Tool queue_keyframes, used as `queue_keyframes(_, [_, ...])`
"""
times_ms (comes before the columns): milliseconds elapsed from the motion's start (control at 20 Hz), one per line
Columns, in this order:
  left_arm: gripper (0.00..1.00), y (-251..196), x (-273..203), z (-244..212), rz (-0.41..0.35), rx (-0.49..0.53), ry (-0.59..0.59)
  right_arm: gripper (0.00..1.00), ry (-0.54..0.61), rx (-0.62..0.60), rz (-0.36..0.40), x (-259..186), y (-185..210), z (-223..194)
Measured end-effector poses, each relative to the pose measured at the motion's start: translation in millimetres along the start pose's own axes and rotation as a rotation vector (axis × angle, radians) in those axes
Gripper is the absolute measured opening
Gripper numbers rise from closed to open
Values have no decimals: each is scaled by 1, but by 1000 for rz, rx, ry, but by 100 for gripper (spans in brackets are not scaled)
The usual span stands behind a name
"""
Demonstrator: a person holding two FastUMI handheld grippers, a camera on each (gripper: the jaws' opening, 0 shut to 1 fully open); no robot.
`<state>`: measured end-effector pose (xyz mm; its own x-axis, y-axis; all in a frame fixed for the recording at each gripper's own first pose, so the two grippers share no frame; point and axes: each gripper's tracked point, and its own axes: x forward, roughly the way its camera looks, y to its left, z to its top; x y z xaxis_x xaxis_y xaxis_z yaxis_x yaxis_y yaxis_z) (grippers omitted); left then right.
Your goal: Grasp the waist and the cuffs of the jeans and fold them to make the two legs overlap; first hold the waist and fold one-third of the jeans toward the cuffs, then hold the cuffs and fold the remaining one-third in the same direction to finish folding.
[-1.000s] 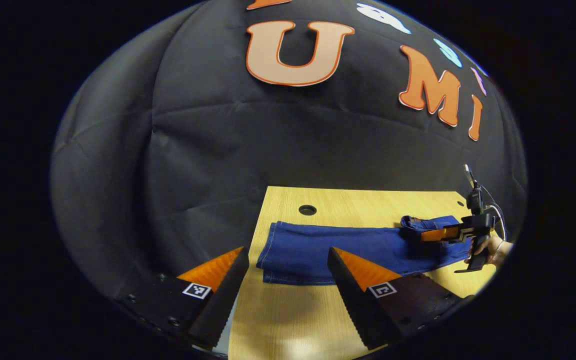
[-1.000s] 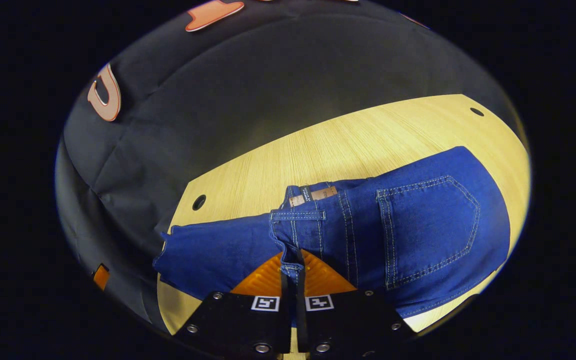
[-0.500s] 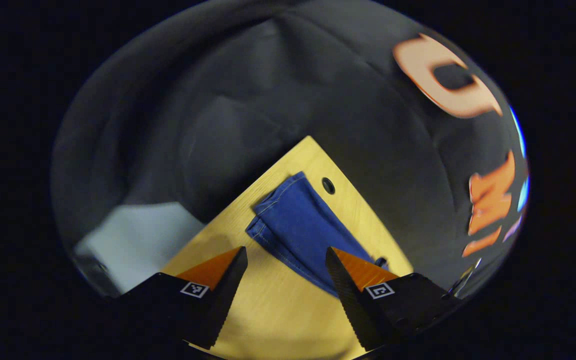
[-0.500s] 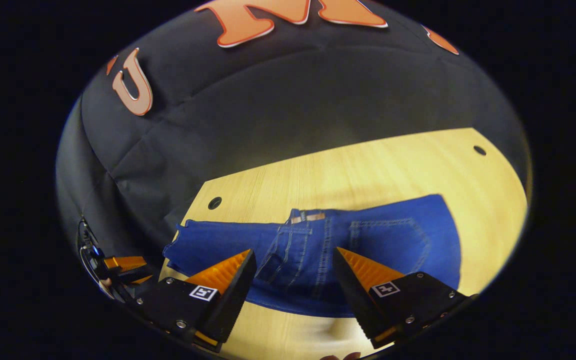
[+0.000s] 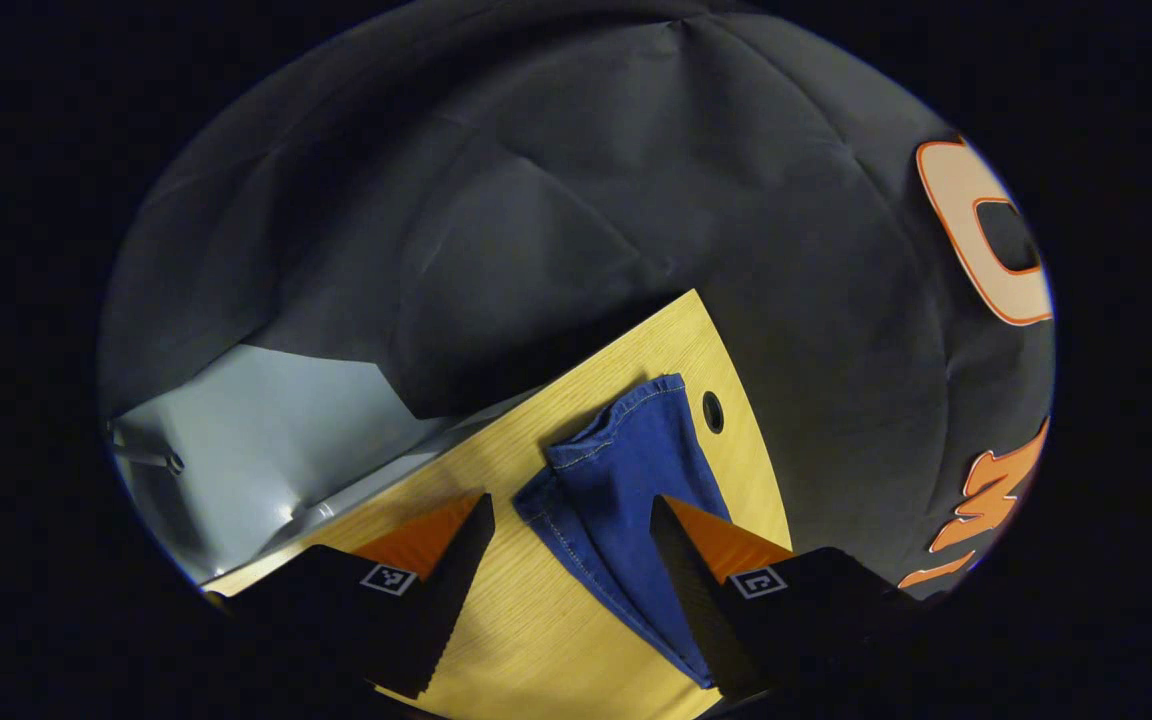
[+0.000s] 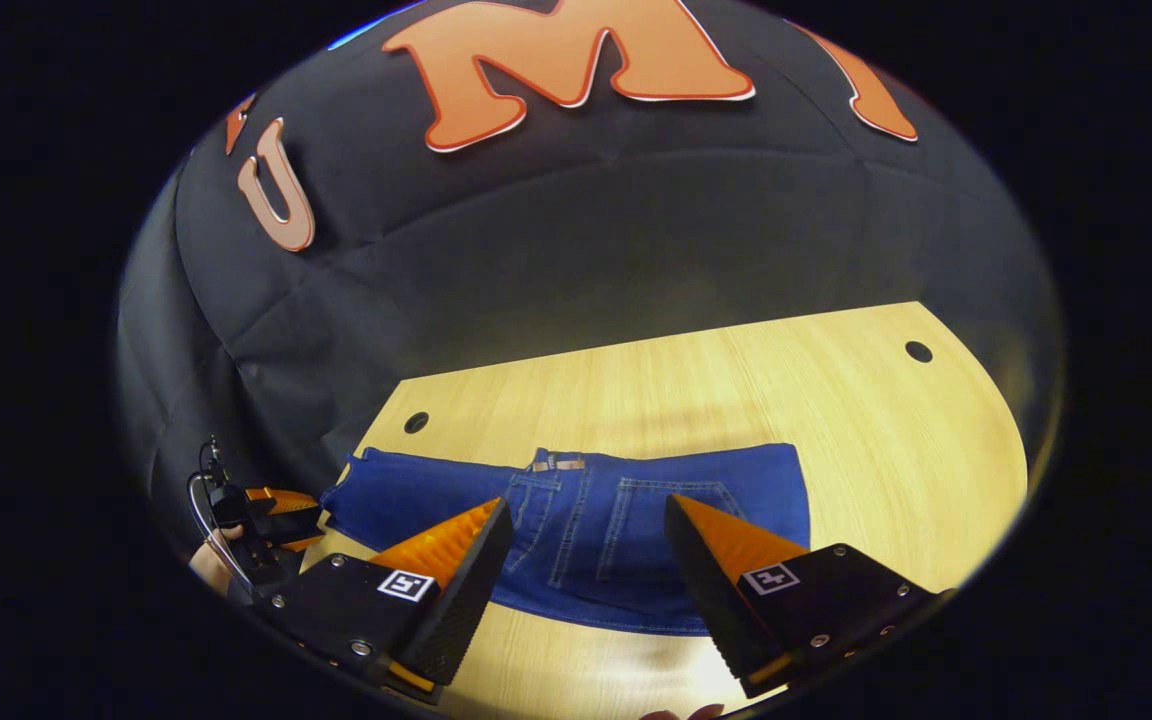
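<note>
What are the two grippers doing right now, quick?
Left gripper: open, holding nothing, cuffs of the jeans ahead.
Right gripper: open, holding nothing, above the folded waist.

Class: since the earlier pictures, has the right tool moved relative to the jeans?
Yes. The right tool has let go of the jeans and backed away; the table shows more surface around them.

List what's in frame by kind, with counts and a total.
Jeans: 1
Table: 1
Table holes: 2
Tongs: 2, left tongs and right tongs, both open
Total: 6
</note>
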<state>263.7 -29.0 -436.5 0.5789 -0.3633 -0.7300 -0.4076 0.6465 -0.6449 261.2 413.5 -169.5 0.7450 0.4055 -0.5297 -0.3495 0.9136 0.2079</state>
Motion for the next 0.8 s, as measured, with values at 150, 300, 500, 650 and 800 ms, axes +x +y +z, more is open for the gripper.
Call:
queue_keyframes(150, [98,-9,13,-1,-8,7,-12,96,3,20,0,-5,-9,2])
queue_keyframes(300, [87,-25,32,-14,-56,-13,21,96,-4,42,-1,-13,-16,9])
queue_keyframes(500, [23,-30,42,-22,-10,-69,-6,96,-36,55,-49,-26,-44,18])
queue_keyframes(650, [12,-46,44,-17,-18,-31,-97,96,-29,59,-93,-29,-74,13])
queue_keyframes(800, [12,-89,22,-19,-61,80,-165,96,-28,69,-119,-31,-100,10])
